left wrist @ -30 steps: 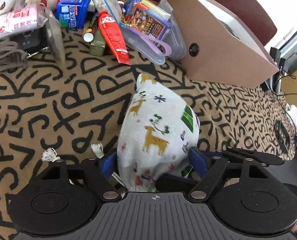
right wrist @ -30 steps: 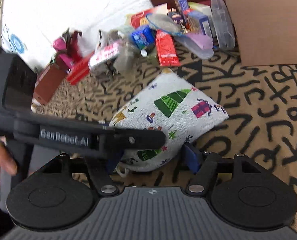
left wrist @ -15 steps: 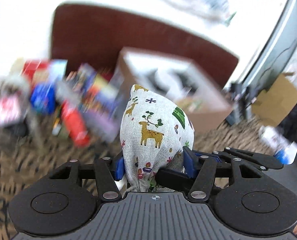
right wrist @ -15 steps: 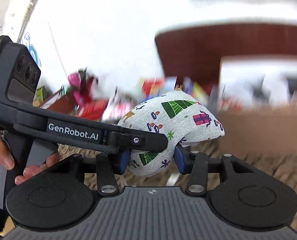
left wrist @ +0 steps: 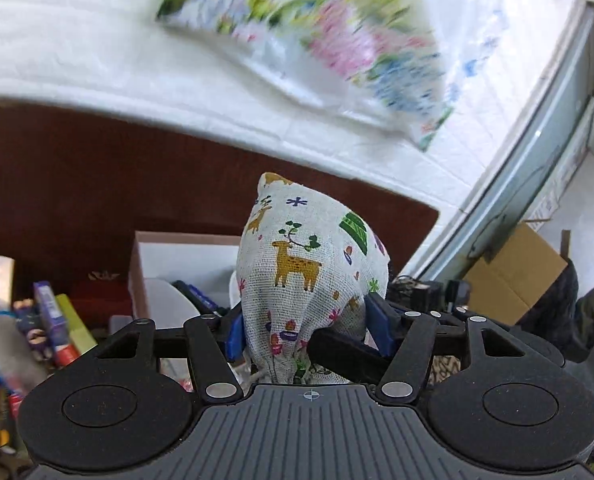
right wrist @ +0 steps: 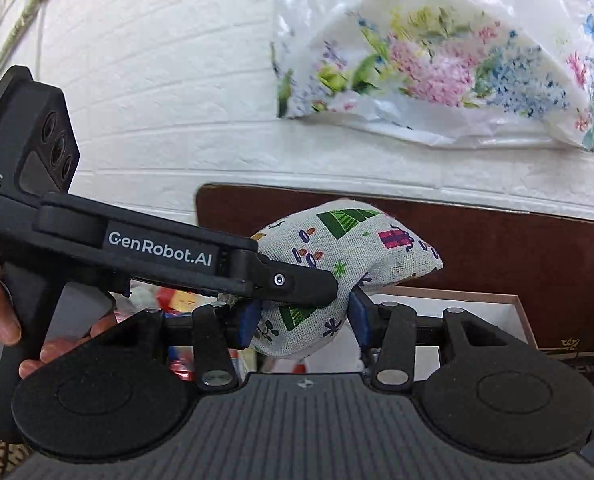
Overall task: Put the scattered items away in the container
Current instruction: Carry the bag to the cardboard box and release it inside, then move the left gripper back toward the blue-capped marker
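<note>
Both jaws pinch one printed cloth pouch [left wrist: 313, 280]: left gripper [left wrist: 306, 330] and right gripper [right wrist: 300, 322] each closed on its gathered end, likely sharing the floppy load. It hangs aloft; the cardboard box [left wrist: 185, 256] waits at nine o'clock.

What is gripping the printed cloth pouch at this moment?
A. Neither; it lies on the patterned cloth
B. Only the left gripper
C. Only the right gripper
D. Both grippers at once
D: the printed cloth pouch is pinched between the blue pads of the left gripper and of the right gripper, held up in front of the cardboard box.
</note>
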Demonstrator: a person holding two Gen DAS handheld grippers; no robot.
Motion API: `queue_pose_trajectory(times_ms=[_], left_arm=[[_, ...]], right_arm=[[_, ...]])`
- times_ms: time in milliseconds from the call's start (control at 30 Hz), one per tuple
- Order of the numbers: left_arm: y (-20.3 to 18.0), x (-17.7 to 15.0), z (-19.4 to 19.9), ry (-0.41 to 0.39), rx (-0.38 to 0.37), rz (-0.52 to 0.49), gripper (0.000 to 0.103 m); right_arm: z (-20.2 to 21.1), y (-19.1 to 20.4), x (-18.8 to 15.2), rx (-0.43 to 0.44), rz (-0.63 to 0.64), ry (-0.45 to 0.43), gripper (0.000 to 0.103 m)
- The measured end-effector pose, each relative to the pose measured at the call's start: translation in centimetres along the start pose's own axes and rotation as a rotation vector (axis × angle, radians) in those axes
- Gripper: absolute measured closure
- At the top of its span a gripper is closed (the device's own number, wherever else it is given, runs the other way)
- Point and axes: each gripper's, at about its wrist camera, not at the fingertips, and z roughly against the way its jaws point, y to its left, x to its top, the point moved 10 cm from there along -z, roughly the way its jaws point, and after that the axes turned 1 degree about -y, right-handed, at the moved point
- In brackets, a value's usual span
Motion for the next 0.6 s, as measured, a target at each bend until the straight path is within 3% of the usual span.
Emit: queue_pose_trajectory(times_ms=[200,333,400,433,467,500,600], left_arm=[[3.0,-0.7,-6.3,0.051,-0.003,0.043,0.041],[5.7,-1.7,-8.0,0.07,0.017,0.089,0.041],[7.1,-1.8,-8.7,0.072,0.047,0.105,0.032],[7.9,-2.0,-9.0,0.073,0.082,0.108,0.026],[8.5,-2.1,-9.1,0.074,0.116,0.105,0.014],[9.0,-2.3,-9.1,0.071,0.149,0.095,0.009],[8.6,-2.4,-8.8,0.062,0.151,0.017,0.007]], right_arm=[[-4.6,-3.3,-1.8,-0.004,-0.007,0.072,0.052],[-7.0,-3.6,-3.3,0.024,0.016,0.123,0.051],[-8.6,-3.5,-3.9,0.041,0.025,0.146,0.049],[-9.6,-3.4,-4.3,0.037,0.033,0.167,0.04],[-10.6,-3.5,-4.7,0.014,0.043,0.194,0.036],[-11.5,-3.8,-5.0,-0.028,0.054,0.222,0.033],[-12.3,-4.2,-5.9,-0.081,0.048,0.258,0.032]])
